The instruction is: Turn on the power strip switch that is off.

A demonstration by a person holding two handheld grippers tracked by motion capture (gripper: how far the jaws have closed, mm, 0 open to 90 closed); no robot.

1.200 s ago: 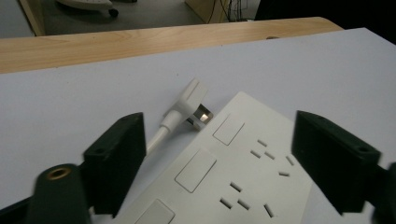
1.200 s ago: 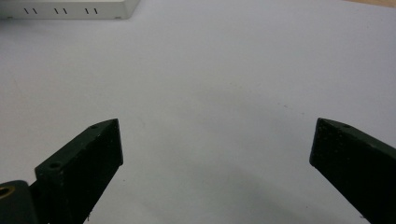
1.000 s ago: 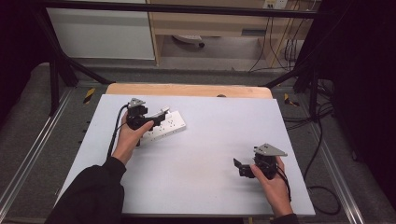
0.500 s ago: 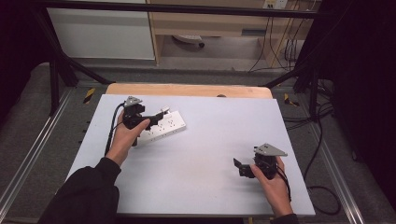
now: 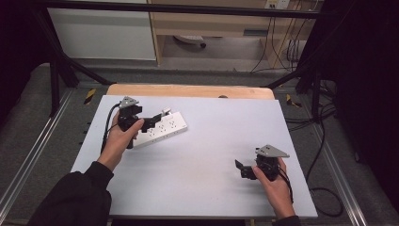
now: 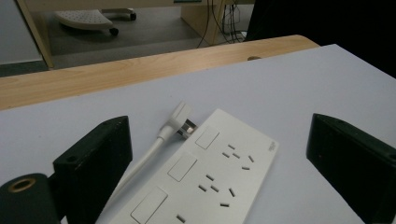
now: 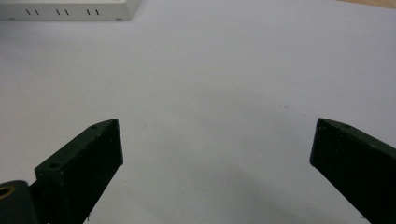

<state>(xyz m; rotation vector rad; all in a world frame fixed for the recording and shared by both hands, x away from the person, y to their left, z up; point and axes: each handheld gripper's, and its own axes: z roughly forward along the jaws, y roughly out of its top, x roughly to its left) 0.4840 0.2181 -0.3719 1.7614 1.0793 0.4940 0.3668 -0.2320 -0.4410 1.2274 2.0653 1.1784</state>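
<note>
Hovering wide over the power strip (image 5: 160, 129) at upper left, my left claw (image 5: 151, 123) has edged farther up the worktop (image 5: 207, 188); my right claw (image 5: 240, 168), wide too, stays over bare lower-right surface.

The table (image 5: 197, 188) has a pale, matte top, with a strip of bare light wood (image 5: 188, 90) along its far edge. Metal rails (image 5: 28, 165) run along the grey floor (image 5: 226, 75) on both sides. Beyond the table stands a white cabinet (image 5: 101, 33) and, beside it, a light wooden desk (image 5: 211, 23) with a castor base (image 5: 188, 41) underneath. Dark cables (image 5: 287, 47) hang behind the desk and trail over the floor at right. The edges of the room fall into deep shadow.
</note>
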